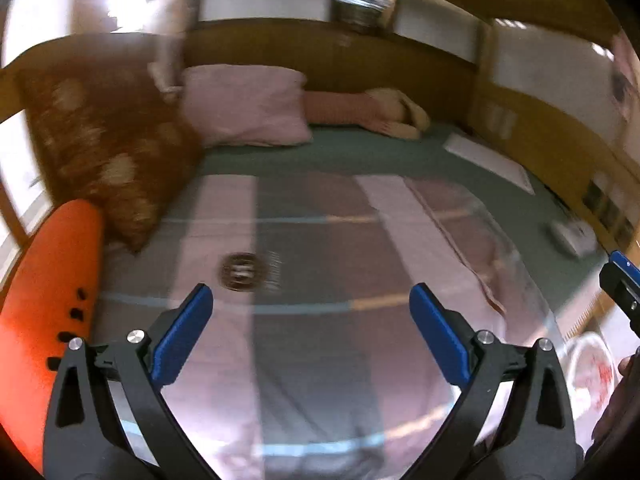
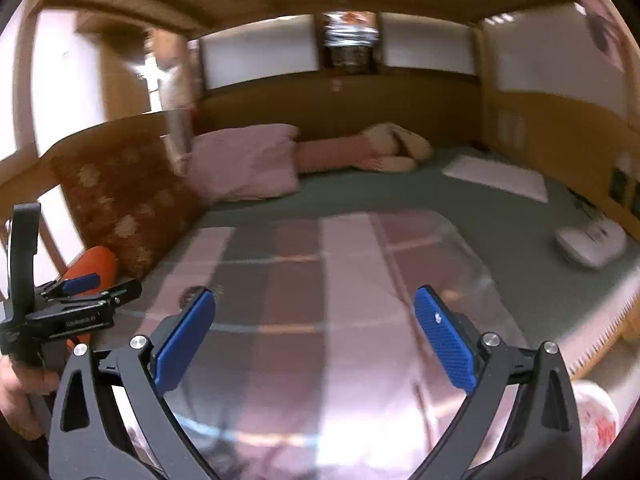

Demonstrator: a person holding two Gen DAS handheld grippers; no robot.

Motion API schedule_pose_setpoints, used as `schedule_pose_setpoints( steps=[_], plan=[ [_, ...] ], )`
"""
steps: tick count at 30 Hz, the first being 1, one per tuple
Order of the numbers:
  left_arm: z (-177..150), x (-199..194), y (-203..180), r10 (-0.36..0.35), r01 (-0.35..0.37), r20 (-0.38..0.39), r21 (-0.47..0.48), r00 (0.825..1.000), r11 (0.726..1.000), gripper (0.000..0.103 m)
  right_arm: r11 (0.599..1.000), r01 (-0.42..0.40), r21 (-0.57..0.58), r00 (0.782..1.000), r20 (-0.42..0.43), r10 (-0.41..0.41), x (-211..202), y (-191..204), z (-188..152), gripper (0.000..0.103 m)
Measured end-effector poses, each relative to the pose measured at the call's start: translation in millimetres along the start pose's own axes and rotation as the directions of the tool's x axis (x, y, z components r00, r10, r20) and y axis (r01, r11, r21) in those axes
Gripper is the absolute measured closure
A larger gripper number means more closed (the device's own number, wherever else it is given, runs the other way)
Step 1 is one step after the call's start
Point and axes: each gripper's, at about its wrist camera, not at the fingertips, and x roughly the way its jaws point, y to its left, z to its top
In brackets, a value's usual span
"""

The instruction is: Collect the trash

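Both claws stand wide with nothing between the blue pads: left claw (image 1: 311,304) over the striped blanket (image 1: 320,360), right claw (image 2: 315,308) beside it. The likeliest trash is a small dark round piece (image 1: 242,272) lying on the blanket just ahead of the left claw's left pad; blur hides what it is. Risks, as I judge them: the pads pinching blanket fabric along with the flat piece, a mis-aimed reach in this blur, or mistaking the white device (image 2: 592,242) on the green sheet (image 2: 500,220) for rubbish.
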Motion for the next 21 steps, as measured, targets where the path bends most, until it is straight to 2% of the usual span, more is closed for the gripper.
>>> schedule_pose_setpoints(
  steps=[2, 5, 9, 14, 16, 21],
  plan=[
    [-1, 4, 18, 0.057, -0.056, 0.017, -0.019, 0.998, 0.998, 0.004, 0.999, -0.021, -0.032, 1.000, -0.011, 0.021, 18, 20, 5, 0.003],
    [-3, 17, 43, 0.095, -0.097, -0.025, -0.050, 0.995, 0.994, 0.004, 0.998, -0.022, -0.056, 1.000, -0.017, 0.021, 39, 35, 5, 0.003],
    [-6, 21, 48, 0.107, -0.109, -0.031, -0.047, 0.994, 0.993, 0.004, 0.999, -0.018, -0.049, 0.999, -0.047, 0.016, 63, 34, -6, 0.003],
    [-12, 21, 36, 0.104, -0.104, -0.033, -0.016, 0.994, 0.994, 0.004, 1.000, 0.012, -0.002, 0.995, -0.100, -0.012, 80, 13, -29, 0.003],
    [-13, 22, 33, 0.103, -0.103, -0.035, -0.015, 0.994, 0.995, 0.004, 1.000, 0.002, 0.023, 0.993, -0.119, 0.001, 84, 8, -31, 0.003],
    [-12, 21, 26, 0.079, -0.080, -0.037, -0.014, 0.996, 0.997, 0.004, 1.000, 0.003, 0.001, 0.993, -0.118, -0.003, 88, 11, -32, 0.003]
  ],
)
